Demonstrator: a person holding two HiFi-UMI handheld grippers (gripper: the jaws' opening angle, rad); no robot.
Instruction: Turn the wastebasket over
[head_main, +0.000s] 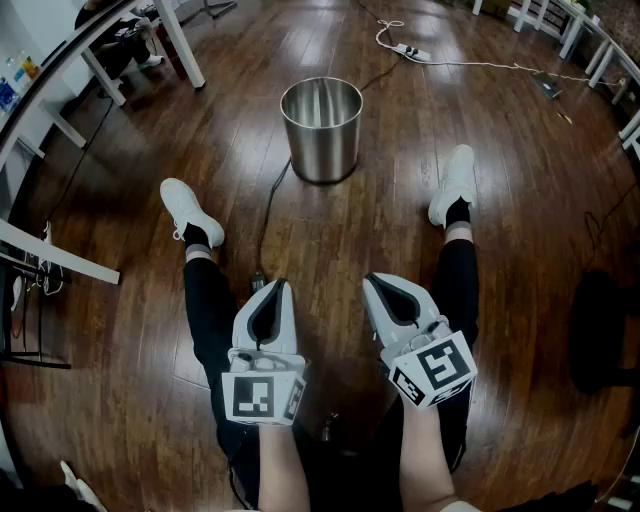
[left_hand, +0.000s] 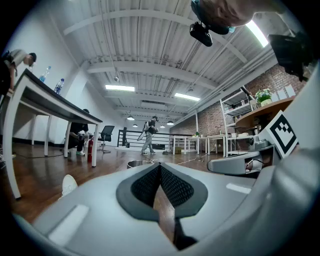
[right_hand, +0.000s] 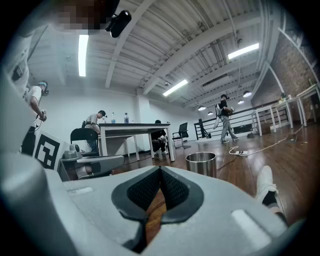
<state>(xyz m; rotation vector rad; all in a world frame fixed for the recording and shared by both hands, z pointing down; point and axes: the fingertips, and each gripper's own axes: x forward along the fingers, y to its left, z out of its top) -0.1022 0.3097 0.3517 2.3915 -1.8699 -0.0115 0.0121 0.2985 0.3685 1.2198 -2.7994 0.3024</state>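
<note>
The wastebasket (head_main: 321, 128) is a shiny steel cylinder standing upright on the wooden floor, its open mouth facing up. It sits ahead of both grippers, between the person's spread feet. My left gripper (head_main: 277, 286) and right gripper (head_main: 373, 280) hover side by side above the person's legs, well short of the basket. Both are shut, with nothing between the jaws. In the left gripper view the basket's rim (left_hand: 135, 163) peeks just over the closed left gripper (left_hand: 160, 165). The right gripper view shows the basket (right_hand: 201, 162) up and to the right of the closed right gripper (right_hand: 160, 169).
White shoes (head_main: 192, 212) (head_main: 455, 185) flank the space before the basket. A dark cable (head_main: 268, 215) runs from the basket's base toward me. A power strip (head_main: 417, 52) with a white cord lies behind. White table legs (head_main: 60, 255) stand left, a dark chair base (head_main: 600, 330) right.
</note>
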